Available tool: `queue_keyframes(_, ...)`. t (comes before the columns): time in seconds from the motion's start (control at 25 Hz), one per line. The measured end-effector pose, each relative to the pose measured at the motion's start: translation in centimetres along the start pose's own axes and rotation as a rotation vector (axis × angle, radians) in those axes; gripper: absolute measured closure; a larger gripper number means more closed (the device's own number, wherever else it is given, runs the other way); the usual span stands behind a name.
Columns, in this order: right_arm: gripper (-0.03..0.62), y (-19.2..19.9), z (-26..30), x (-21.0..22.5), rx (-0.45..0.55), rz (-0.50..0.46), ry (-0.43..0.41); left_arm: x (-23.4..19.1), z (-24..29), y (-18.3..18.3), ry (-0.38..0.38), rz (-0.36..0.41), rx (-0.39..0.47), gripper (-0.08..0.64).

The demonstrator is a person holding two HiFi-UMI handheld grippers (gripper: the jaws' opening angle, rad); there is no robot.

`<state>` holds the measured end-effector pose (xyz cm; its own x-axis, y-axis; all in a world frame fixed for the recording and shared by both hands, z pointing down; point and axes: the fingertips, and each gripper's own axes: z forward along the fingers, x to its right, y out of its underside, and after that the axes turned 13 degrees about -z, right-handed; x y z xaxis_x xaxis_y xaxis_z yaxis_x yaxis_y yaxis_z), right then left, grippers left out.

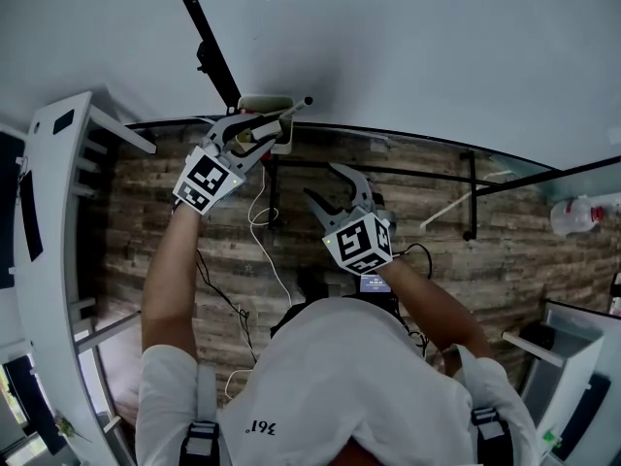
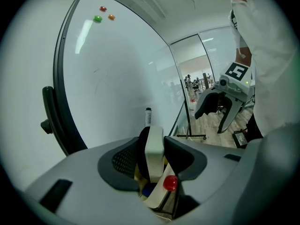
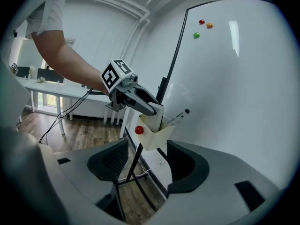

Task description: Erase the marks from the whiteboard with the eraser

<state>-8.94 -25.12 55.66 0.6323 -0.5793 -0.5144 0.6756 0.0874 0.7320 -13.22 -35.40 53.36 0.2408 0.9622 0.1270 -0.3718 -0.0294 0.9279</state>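
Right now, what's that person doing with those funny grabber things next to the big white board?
A person holds a grabber tool in each hand. The left gripper has its fingers closed on a white rectangular block eraser. The eraser's lower end sits in the cream plastic holder at the edge of the whiteboard, beside a black-capped marker. The right gripper is open and empty, held away from the board. Nothing is being wiped at this moment.

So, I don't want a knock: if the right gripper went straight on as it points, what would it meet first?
Most likely the cream holder on the whiteboard, where the left gripper grips the eraser; depth is unclear.
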Motion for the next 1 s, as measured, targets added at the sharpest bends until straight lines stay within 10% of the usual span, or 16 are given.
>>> queue_keyframes(1.0,0.321,0.5,-1.4,0.0,-0.01,0.013,0.014,-0.8,0.9,1.9,-0.096,-0.067,-0.049,0.367)
